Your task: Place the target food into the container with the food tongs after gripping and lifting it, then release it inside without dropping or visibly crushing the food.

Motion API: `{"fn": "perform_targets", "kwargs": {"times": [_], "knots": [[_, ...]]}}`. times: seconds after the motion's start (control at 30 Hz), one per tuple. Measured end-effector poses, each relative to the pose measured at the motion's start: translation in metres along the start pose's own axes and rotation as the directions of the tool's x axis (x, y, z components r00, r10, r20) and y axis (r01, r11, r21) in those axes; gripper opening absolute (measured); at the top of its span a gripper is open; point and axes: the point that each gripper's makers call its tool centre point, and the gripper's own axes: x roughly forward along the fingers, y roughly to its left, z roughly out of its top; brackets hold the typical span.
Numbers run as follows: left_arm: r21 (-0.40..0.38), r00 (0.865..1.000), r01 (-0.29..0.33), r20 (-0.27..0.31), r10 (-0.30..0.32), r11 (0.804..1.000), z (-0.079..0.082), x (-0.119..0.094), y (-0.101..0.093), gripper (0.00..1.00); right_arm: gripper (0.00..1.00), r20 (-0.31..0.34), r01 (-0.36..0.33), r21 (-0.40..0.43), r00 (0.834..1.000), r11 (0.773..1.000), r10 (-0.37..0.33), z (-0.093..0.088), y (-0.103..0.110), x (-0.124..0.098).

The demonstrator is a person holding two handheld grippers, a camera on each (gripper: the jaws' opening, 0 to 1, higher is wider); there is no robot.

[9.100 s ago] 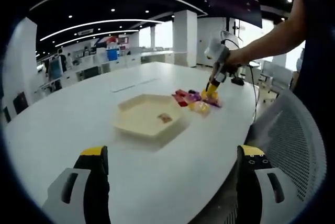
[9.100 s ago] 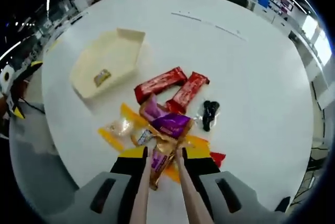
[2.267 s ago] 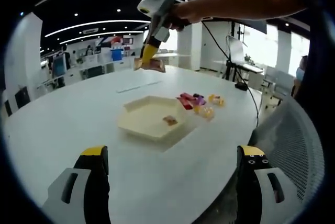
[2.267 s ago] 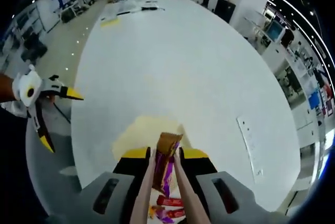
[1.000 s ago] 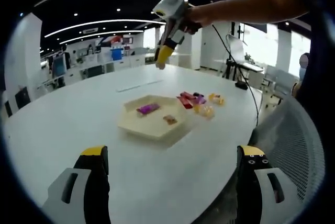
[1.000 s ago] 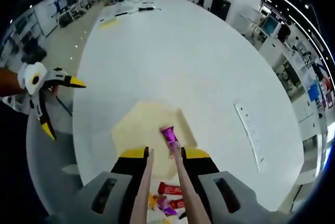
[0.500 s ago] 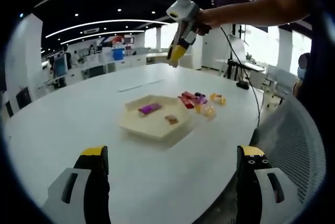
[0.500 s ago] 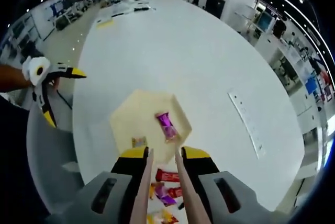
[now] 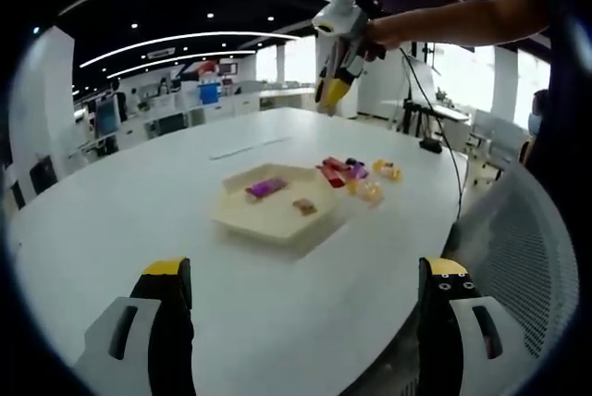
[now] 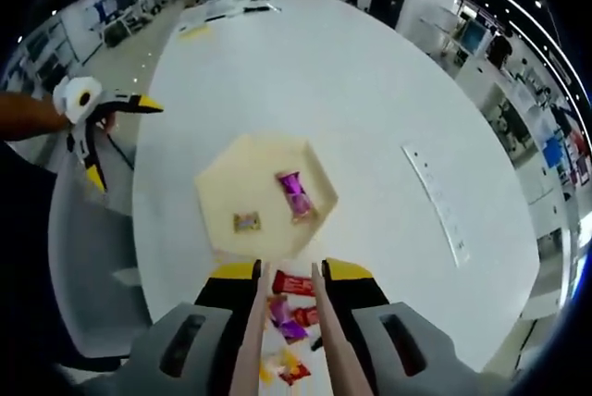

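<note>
Two snacks (image 10: 294, 194) in tray (image 10: 225, 177), loose pile (image 10: 288, 315) just beside.

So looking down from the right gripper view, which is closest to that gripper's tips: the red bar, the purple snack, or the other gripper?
1. Red bar, on the table between the tongs.
2. Purple snack, farther out, inside the tray.
3. Left gripper, far off to the side, beyond the table's edge.
</note>
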Motion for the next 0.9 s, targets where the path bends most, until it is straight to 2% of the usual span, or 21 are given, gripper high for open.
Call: {"fn": "perform_targets", "kwargs": {"times": [0.47, 0.9], "knots": [[0.006, 1.000, 0.007, -0.024, -0.007, 1.000, -0.004, 0.002, -0.002, 1.00, 0.26, -0.020, 0.004, 0.014, 1.000, 1.000, -0.004, -0.040, -0.009, -0.012], [0.001, 1.000, 0.007, -0.026, -0.007, 1.000, -0.005, 0.002, -0.001, 1.00, 0.26, -0.024, 0.004, 0.007, 1.000, 1.000, -0.004, -0.050, -0.011, -0.013]]}}
